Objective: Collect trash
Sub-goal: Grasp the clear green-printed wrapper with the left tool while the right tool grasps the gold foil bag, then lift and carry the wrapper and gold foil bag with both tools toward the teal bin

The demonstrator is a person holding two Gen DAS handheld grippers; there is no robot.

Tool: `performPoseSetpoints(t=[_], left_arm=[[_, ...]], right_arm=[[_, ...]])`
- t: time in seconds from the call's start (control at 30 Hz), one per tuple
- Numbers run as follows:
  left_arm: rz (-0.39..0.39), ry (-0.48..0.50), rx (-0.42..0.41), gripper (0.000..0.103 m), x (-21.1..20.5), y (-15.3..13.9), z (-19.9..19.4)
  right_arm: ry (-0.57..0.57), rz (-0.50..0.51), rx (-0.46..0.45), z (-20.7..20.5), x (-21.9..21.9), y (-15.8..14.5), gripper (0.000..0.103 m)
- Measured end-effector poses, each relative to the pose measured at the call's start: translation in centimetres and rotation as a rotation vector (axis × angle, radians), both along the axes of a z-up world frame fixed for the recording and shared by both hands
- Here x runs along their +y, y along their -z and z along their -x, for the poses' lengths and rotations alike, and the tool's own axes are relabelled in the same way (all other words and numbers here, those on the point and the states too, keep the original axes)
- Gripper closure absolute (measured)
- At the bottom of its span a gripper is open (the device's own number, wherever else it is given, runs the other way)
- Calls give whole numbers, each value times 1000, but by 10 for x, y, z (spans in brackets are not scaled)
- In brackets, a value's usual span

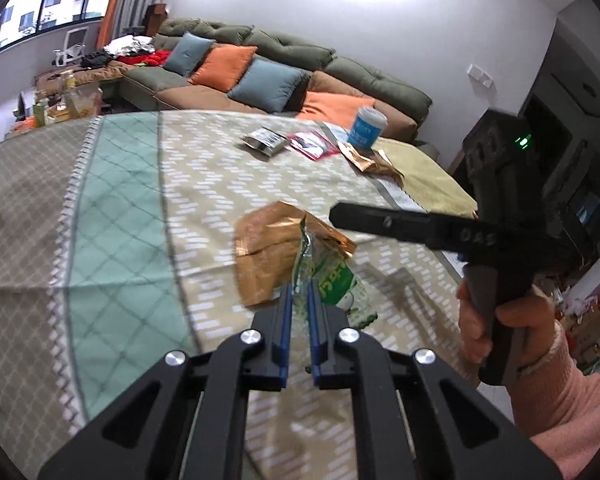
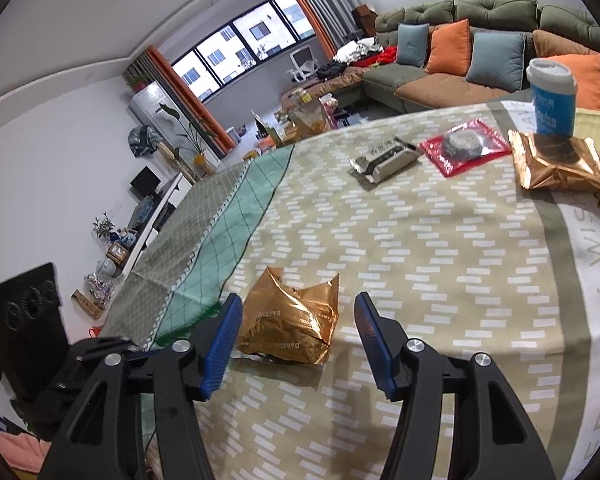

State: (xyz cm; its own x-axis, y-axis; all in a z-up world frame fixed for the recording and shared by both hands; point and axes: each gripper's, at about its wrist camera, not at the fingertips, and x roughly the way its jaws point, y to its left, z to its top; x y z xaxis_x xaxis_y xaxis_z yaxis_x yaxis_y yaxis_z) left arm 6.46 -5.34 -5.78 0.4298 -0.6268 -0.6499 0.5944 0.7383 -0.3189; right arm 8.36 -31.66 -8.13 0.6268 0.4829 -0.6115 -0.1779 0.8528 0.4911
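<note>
My left gripper (image 1: 300, 292) is shut on a green and white wrapper (image 1: 332, 280) and holds it above the table. A crumpled gold wrapper (image 1: 264, 248) lies just beyond it; in the right wrist view this gold wrapper (image 2: 292, 324) sits between my right gripper's (image 2: 298, 312) open blue fingers (image 2: 224, 336). My right gripper (image 1: 404, 224) shows from the side in the left wrist view, above the gold wrapper. Farther off lie a silver-black packet (image 2: 384, 158), a red packet (image 2: 464, 148), another gold wrapper (image 2: 556, 164) and a blue paper cup (image 2: 552, 96).
The table carries a patterned beige and green cloth (image 2: 420, 240). A green sofa with orange and blue cushions (image 1: 268, 68) stands behind it. A cluttered low table (image 2: 304, 116) and a window are beyond. A dark cabinet (image 1: 560, 152) stands at the right.
</note>
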Motion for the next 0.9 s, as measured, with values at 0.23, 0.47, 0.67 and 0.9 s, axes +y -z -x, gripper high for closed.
performPoseSetpoints(t=[0.23,0.47,0.67,0.9], left_arm=[[12,-95,-7,94,40,-6,2],[15,-152,-4,94,65,-5,4],[1,-174,-7,94,74,-5,8],[-2,-204,-17,94,85,-8,12]], right_arm=[[-10,-5,46,-10,9,14,25],[-38,-7,60,-12,19,17,55],[-54,-21,49,-8,23,15,64],[-96,-36,-3,-2,37,-2,66]])
